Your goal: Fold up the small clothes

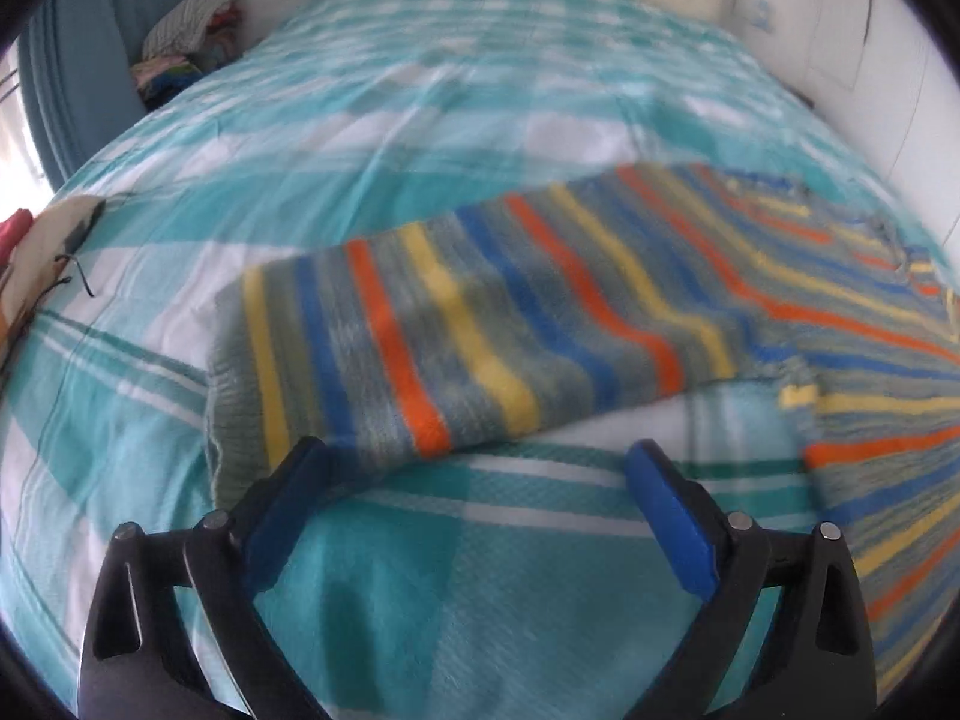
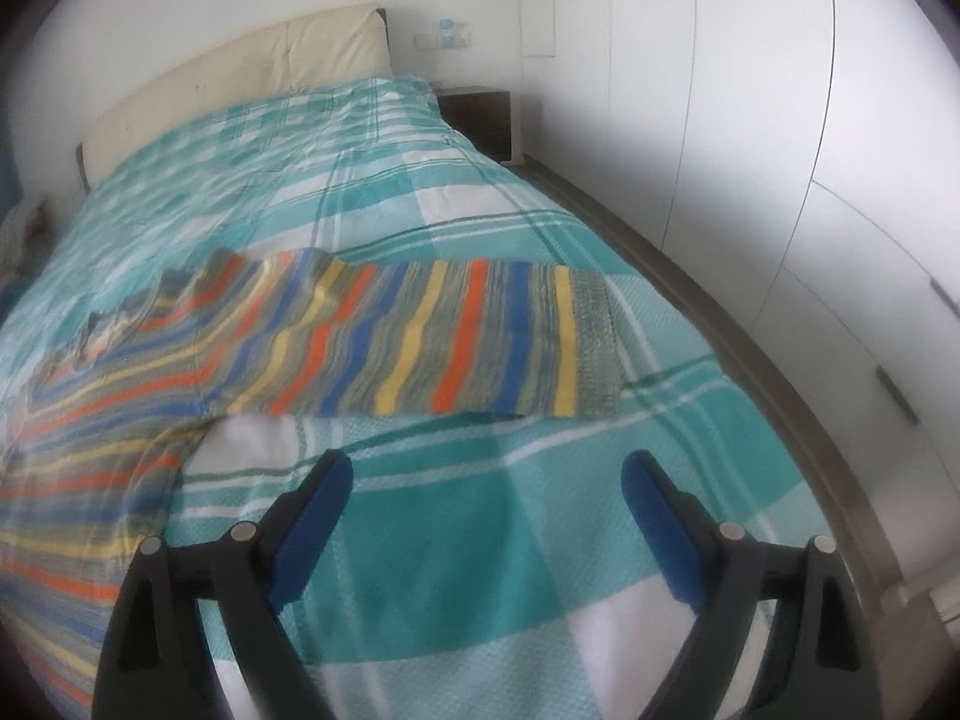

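A small striped knit sweater [image 1: 480, 324] in grey, blue, orange and yellow lies flat on the bed. Its left sleeve stretches across the left wrist view, cuff [image 1: 231, 384] at the left. Its right sleeve [image 2: 420, 342] stretches across the right wrist view, cuff [image 2: 594, 348] at the right. My left gripper [image 1: 474, 480] is open and empty, just short of the left sleeve; its left fingertip [image 1: 300, 468] is at the sleeve's near edge. My right gripper [image 2: 486, 492] is open and empty, a little short of the right sleeve.
The bed has a teal and white checked cover [image 2: 420, 570]. A cream headboard [image 2: 240, 72] is at the far end. A pile of clothes [image 1: 186, 42] sits beyond the bed's far left. Another cloth [image 1: 42, 258] lies at the left edge. White wardrobe doors [image 2: 780, 150] and a dark nightstand [image 2: 480, 114] stand right.
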The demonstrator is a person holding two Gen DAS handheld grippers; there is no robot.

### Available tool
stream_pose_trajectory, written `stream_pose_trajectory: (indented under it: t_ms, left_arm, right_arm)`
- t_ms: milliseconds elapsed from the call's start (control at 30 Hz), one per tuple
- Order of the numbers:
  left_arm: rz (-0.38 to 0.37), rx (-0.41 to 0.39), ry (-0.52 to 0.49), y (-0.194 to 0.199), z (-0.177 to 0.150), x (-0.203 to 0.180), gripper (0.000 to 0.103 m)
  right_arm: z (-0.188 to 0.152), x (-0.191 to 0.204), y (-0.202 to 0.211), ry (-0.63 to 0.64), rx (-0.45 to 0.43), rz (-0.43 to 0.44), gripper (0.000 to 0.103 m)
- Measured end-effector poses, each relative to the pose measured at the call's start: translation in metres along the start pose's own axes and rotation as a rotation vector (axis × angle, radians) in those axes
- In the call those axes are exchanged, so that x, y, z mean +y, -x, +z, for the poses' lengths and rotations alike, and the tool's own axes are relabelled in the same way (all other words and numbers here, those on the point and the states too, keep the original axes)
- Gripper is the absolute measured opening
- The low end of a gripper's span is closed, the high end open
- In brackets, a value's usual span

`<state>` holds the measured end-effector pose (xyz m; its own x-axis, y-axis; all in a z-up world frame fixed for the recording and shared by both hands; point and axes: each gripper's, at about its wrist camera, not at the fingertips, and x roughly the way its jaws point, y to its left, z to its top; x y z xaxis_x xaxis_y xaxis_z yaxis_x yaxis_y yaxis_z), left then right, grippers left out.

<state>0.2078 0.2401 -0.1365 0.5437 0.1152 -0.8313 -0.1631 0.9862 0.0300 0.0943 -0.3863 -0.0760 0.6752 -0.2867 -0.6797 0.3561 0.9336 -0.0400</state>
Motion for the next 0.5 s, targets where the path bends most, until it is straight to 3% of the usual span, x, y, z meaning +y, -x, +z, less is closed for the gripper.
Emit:
stream_pose_trajectory:
  t_ms: [67,167,500]
  left_arm:
    - [-0.014,-0.045,-0.01,-0.003,-0.007,0.001,0.103]
    - [0.012,-0.047,-0.031,-0.001,-0.006,-0.004,0.103]
    - [0.006,-0.052,-0.025,-0.002,-0.007,-0.004,0.103]
  right_arm:
    - [-0.008,0.004,-0.012,0.037,0.003,-0.041,0.095]
    - [-0.016,-0.007,-0.041,-0.02,0.111,-0.007,0.103]
    - [-0.017,-0.007,-0.039,-0.024,0.099,-0.007,0.103]
